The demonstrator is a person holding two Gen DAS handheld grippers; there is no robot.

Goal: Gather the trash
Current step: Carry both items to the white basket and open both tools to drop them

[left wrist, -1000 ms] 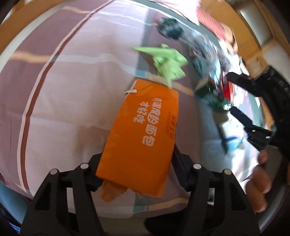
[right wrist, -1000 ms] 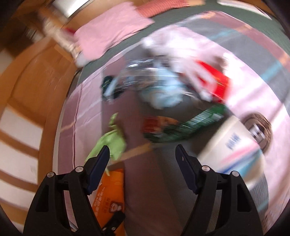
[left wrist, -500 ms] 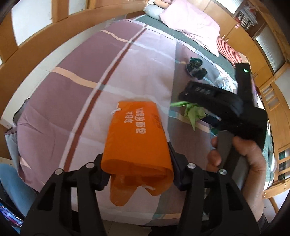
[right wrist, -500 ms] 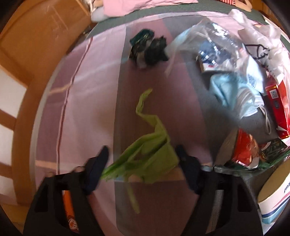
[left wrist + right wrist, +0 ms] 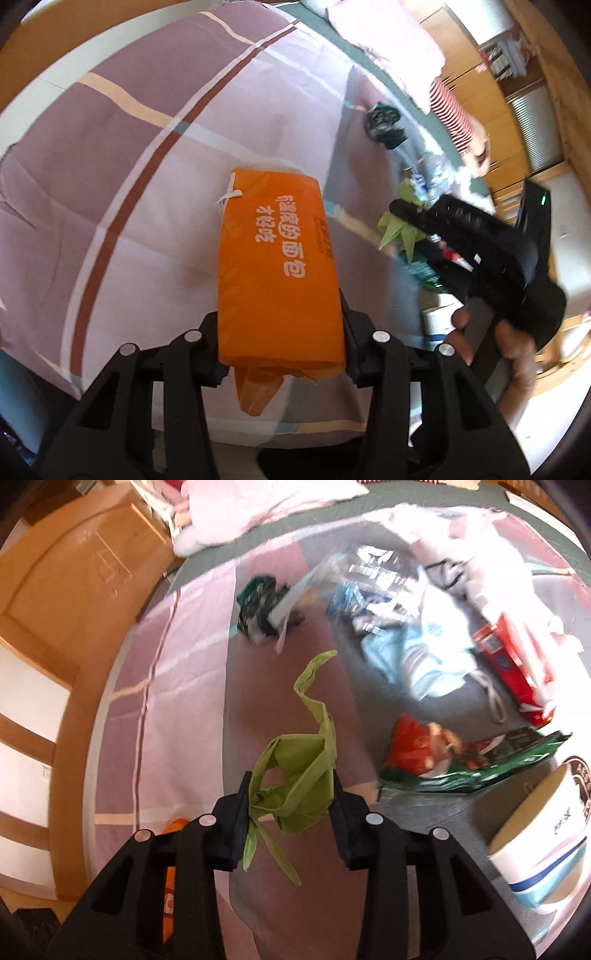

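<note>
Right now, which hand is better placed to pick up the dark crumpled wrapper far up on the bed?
Neither is free. The right tool is nearer, with the dark wrapper ahead, but it grips the green bag. The left tool holds the orange bag.

Orange bag [image 5: 277,273]: thin plastic film, slight sheen, white print, creased at lower end.
Green bag [image 5: 295,786]: thin matt plastic or nonwoven, crumpled, cannot tell which.
Left gripper [image 5: 280,332], right gripper [image 5: 290,805]: matt black plastic, silver metal screw heads.
Bed sheet [image 5: 110,166]: matt woven cloth, striped, softly wrinkled.
Snack packet [image 5: 461,764]: glossy foil-like plastic.
Paper cup [image 5: 543,842]: smooth coated paper.
Clear bag [image 5: 369,579]: shiny transparent plastic.
Bed frame [image 5: 74,609]: smooth varnished wood.
</note>
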